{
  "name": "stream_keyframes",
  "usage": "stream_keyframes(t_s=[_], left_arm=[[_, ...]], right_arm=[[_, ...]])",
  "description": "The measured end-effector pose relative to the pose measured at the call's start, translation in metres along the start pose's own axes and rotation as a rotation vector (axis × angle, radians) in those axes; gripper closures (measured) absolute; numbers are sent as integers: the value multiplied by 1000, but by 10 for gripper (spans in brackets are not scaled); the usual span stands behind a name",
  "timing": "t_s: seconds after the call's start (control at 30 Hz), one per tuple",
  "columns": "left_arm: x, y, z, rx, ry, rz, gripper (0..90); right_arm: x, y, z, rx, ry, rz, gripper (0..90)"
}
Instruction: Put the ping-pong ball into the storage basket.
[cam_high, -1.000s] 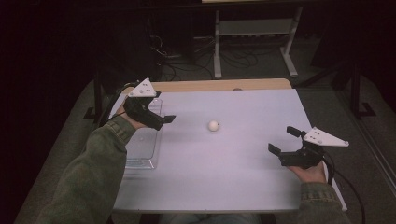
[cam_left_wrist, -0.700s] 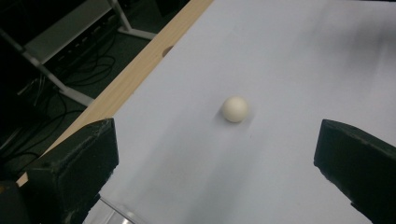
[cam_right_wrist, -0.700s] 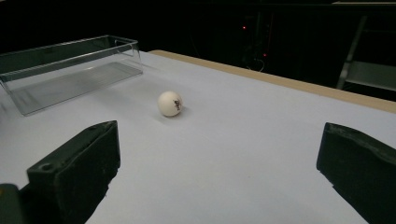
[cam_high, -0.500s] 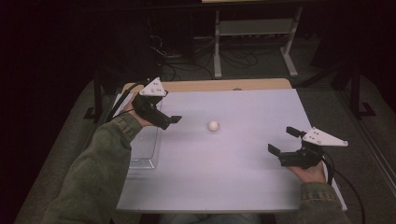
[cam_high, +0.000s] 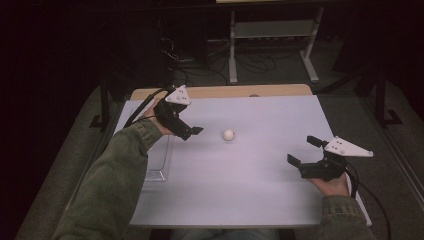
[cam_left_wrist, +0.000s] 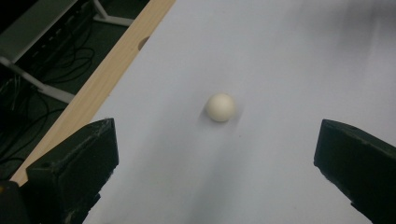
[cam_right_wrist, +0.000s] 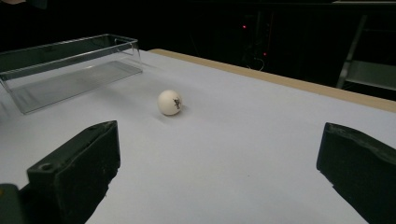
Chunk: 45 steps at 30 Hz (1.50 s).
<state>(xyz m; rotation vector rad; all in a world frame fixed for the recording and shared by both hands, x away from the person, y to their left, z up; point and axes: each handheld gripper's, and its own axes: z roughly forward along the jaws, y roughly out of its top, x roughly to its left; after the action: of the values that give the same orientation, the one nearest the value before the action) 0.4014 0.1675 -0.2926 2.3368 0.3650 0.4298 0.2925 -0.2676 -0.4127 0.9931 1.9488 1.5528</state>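
Note:
A small white ball (cam_high: 228, 134) lies on the white table top (cam_high: 250, 190), a little left of the middle. My left gripper (cam_high: 194, 132) hovers just left of it, pointing at it, jaws open and empty. In the left gripper view the ball (cam_left_wrist: 220, 107) sits ahead of the left gripper (cam_left_wrist: 217, 179), between the lines of its wide-apart jaws. My right gripper (cam_high: 303, 150) rests low near the right edge, open and empty. From the right gripper (cam_right_wrist: 217, 175), the ball (cam_right_wrist: 169, 102) is farther off, with a dark mark on it.
A clear plastic tray (cam_high: 156, 161) lies along the table's left edge, under my left forearm; in the right gripper view the tray (cam_right_wrist: 70, 70) holds nothing. A wooden strip (cam_high: 230, 91) borders the far edge. Behind the table stand a metal rack (cam_high: 272, 35) and floor cables.
My left gripper has moved right, from above the tray to close beside the ball. The right gripper and the ball have stayed where they were.

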Motion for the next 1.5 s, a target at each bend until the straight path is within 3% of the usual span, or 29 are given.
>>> stream_keyframes(t_s=[0.83,1.5], left_arm=[[1,13,20,80,-21,57,0],[7,21,36,121,-43,75,0]], right_arm=[[1,0,1,6,8,-5,0],[1,0,0,3,10,-2,0]])
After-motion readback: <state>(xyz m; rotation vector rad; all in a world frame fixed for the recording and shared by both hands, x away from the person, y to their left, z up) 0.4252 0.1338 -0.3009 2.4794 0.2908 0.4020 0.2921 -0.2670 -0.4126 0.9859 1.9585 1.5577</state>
